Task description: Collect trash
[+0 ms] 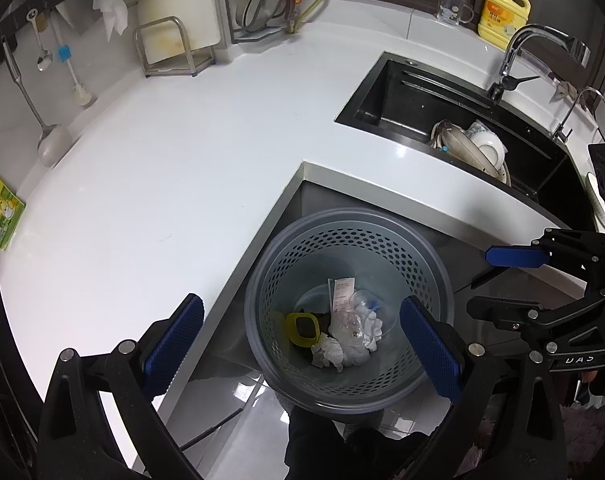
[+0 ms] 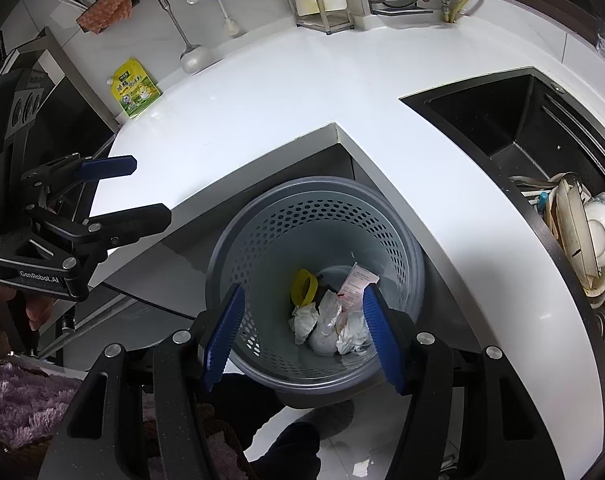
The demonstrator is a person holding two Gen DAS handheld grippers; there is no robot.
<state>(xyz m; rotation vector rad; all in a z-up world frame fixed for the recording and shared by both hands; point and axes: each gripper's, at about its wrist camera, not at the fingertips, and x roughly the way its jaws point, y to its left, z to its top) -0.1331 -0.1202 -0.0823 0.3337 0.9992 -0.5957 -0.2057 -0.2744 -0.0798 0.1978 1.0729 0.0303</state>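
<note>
While both point steeply down, the left hand-held gripper [image 1: 302,344] and right hand-held gripper [image 2: 302,334] hang over the grey perforated bin [image 1: 386,236], jaws spread, nothing between the pads. Trash [image 1: 352,338] (crumpled paper, receipt, yellow lid) lies on the bin floor, well below both. Bin sits in the counter [image 1: 162,168] corner notch.

A home kitchen; ahead of both grippers runs an L-shaped white stone countertop [image 1: 190,152] with a sunken black sink [image 1: 406,100] holding stacked white dishes [image 1: 486,152]; a chrome faucet [image 1: 518,52] and yellow dish-soap bottle [image 1: 502,12] stand beyond it; a steel ladle [image 2: 190,56] hangs farther off.
</note>
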